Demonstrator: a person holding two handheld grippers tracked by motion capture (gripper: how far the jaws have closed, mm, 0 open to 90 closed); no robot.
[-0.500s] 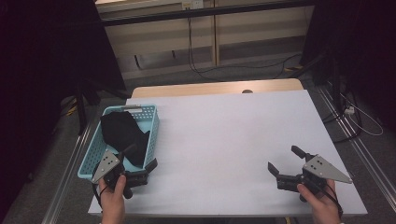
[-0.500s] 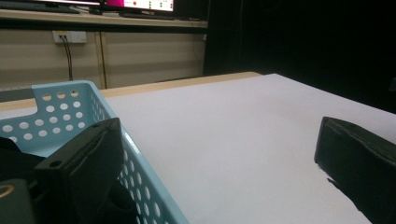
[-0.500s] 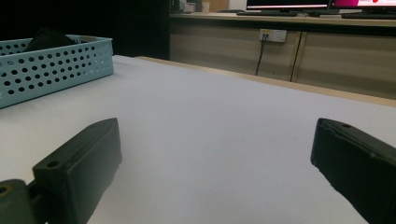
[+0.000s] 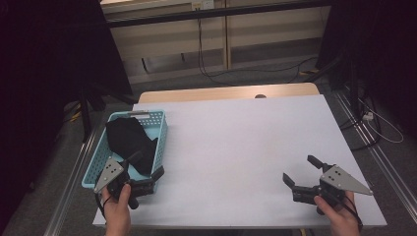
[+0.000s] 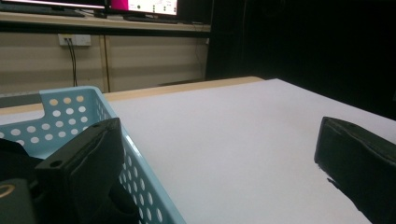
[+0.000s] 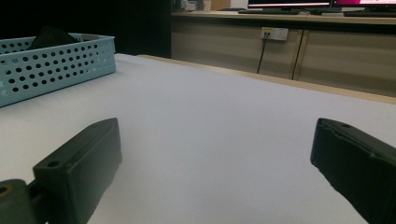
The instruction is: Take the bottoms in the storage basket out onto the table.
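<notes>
Black cloth (image 4: pixel 129 140): heaped in perforated light-blue plastic basket (image 4: pixel 160 129) at white table's (image 4: pixel 246 142) left edge; right gripper (image 4: pixel 301 173) spread, empty, near right corner. Left gripper view: left gripper (image 5: pixel 215 154) spread astride basket rim. Right gripper view: basket far off. Step: approach; next, dip into cloth.

The table (image 4: pixel 246 142) is covered in white, with a bare wooden strip (image 4: pixel 226 92) along its far edge at 12 o'clock. Beyond it runs a beige wall (image 4: pixel 265 39) with cables (image 4: pixel 200 44) hanging down to a grey floor (image 4: pixel 206 78). A socket (image 5: pixel 74 40) sits on that wall under a shelf carrying monitors (image 5: pixel 144 5). Black curtains (image 4: pixel 54 54) close off 9 and 3 o'clock. The light is dim.
</notes>
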